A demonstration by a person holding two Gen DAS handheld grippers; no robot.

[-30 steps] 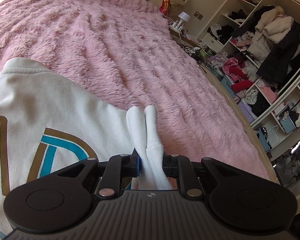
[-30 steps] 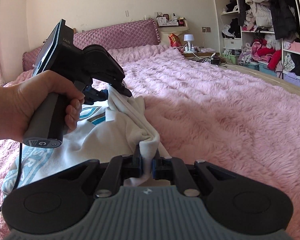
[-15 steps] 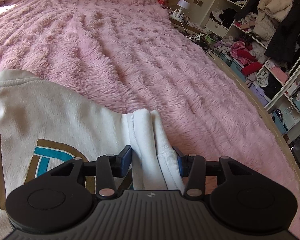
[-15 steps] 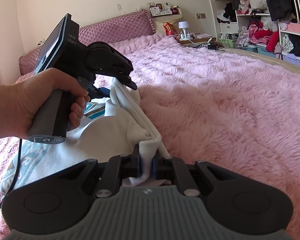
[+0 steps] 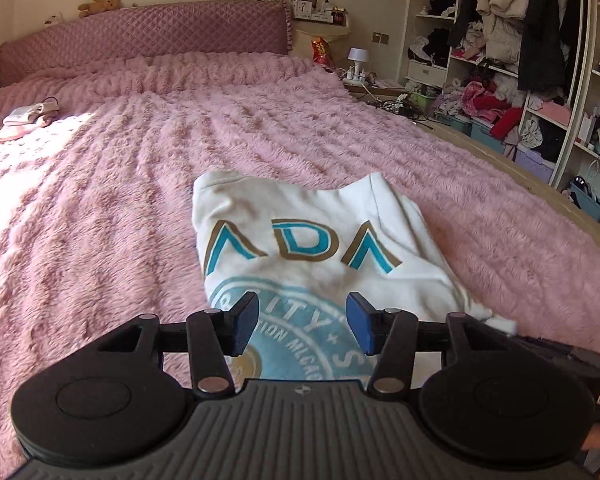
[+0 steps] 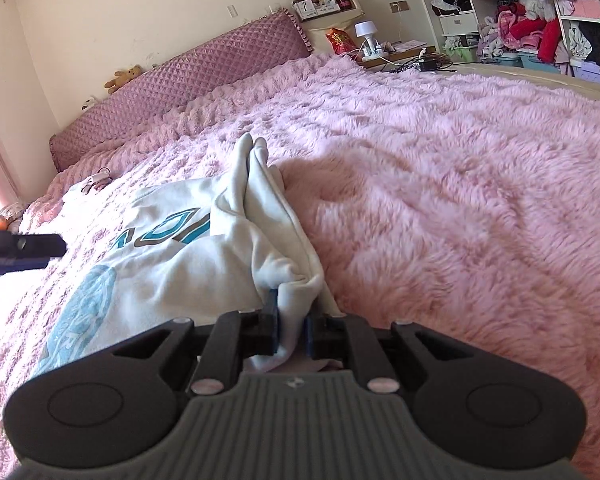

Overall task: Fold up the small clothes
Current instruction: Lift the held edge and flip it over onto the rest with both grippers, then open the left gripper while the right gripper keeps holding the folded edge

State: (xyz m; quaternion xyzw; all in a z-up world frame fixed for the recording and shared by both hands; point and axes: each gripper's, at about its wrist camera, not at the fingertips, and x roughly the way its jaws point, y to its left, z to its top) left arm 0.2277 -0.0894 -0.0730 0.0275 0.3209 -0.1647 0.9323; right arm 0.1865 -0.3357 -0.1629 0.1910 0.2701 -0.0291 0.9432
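A small white sweatshirt [image 5: 308,240] with teal and gold letters and a round blue print lies partly folded on the pink fluffy bed cover [image 5: 100,208]. My left gripper [image 5: 302,326] is open and empty, hovering above the garment's lower printed part. In the right wrist view my right gripper [image 6: 292,330] is shut on a bunched edge of the sweatshirt [image 6: 180,248] at its right side, low on the bed. The left gripper's body [image 6: 20,248] shows at the left edge of that view.
A quilted purple headboard [image 5: 140,36] stands at the far end. A small pile of pale cloth [image 5: 28,118] lies at the far left of the bed. Open shelves crowded with clothes [image 5: 500,80] and storage bins line the right side.
My left gripper has opened, let go of the white sleeve, and pulled back and up over the garment. My right gripper stays shut on the cloth and has lowered toward the bed.
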